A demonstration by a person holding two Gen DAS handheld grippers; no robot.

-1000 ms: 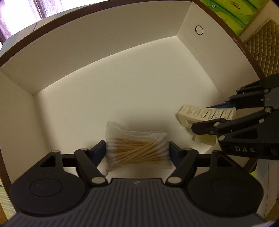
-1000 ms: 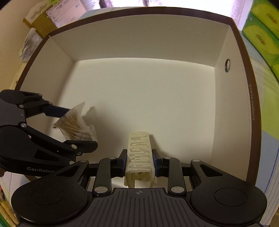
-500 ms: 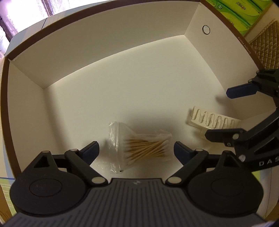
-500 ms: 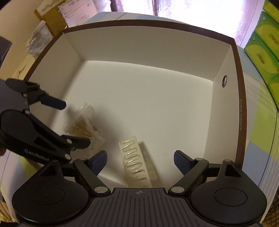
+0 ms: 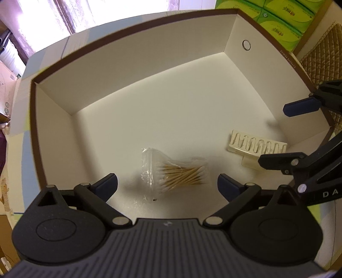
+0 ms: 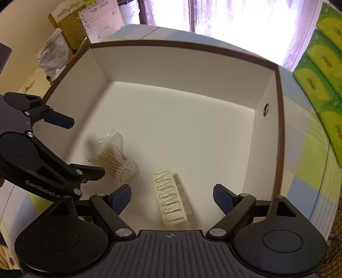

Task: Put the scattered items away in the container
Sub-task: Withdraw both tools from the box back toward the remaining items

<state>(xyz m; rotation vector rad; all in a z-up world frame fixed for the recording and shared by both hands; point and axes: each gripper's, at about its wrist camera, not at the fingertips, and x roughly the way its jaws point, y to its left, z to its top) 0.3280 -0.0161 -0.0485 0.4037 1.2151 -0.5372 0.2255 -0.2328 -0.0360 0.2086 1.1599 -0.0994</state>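
Note:
A clear bag of cotton swabs [image 5: 175, 172] [image 6: 111, 157] lies on the floor of the white box with a brown rim [image 5: 132, 64] [image 6: 181, 46]. A cream slotted plastic holder [image 5: 256, 146] [image 6: 171, 202] lies to its right in the same box. My left gripper [image 5: 167, 186] [image 6: 70, 147] stands open above the swab bag, holding nothing. Above the cream holder, my right gripper [image 6: 172, 195] [image 5: 284, 136] is also open and empty.
Green tissue boxes [image 5: 275, 19] [image 6: 320, 70] are stacked to the right of the box. Cardboard packages and a plastic bag [image 6: 53, 57] stand at the left. A checked cloth [image 6: 307, 162] covers the table under the box. A quilted brown surface [image 5: 318, 62] lies at the far right.
Both grippers opened and let go: the swab bag and the cream holder dropped onto the box floor. Both grippers then drew back and up out of the box.

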